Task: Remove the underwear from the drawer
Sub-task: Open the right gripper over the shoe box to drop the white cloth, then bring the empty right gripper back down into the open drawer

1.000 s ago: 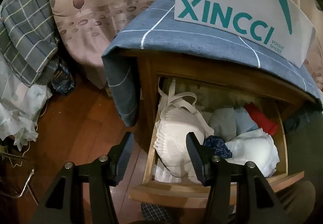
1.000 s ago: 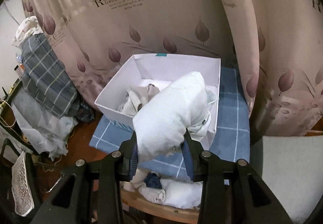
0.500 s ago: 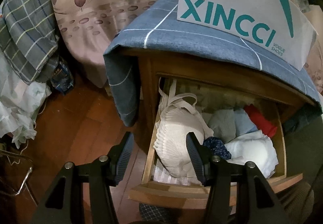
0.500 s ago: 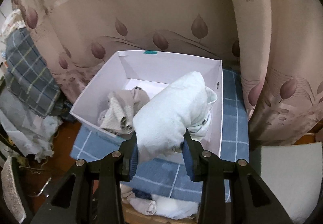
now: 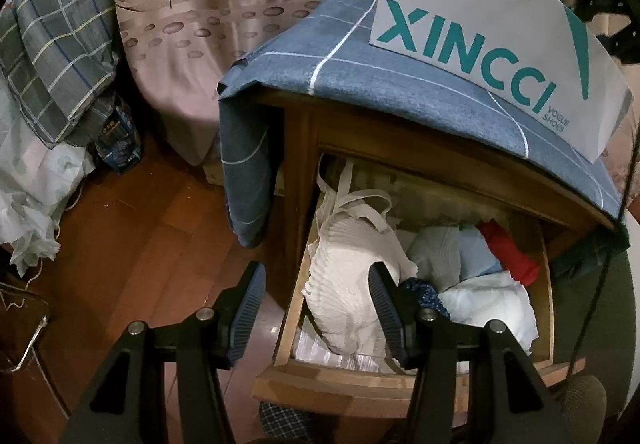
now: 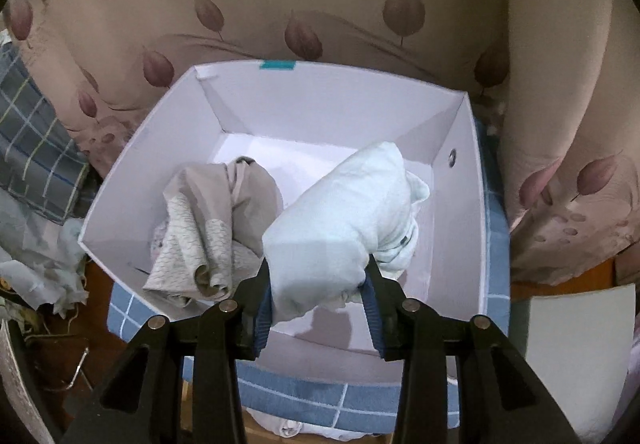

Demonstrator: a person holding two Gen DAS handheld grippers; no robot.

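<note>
My right gripper (image 6: 318, 294) is shut on a pale mint-white rolled underwear (image 6: 344, 219) and holds it over the open white shoe box (image 6: 478, 211). A beige patterned garment (image 6: 208, 219) lies in the box at the left. My left gripper (image 5: 316, 308) is open and empty, hovering over the left front of the open wooden drawer (image 5: 352, 376). The drawer holds a cream pleated bra (image 5: 344, 284), a dark blue patterned piece (image 5: 426, 294), white cloth (image 5: 488, 304), light blue cloth (image 5: 476, 256) and a red piece (image 5: 506, 248).
The shoe box (image 5: 472, 27) marked XINCCI stands on a blue checked cloth (image 5: 360, 71) covering the nightstand. Leaf-print curtains (image 6: 320, 3) hang behind. A plaid fabric pile (image 5: 52, 43) and white cloth lie on the wooden floor (image 5: 140, 236) at the left.
My right gripper has moved forward and down with the underwear, from in front of the box to over its inside. My left gripper has barely shifted.
</note>
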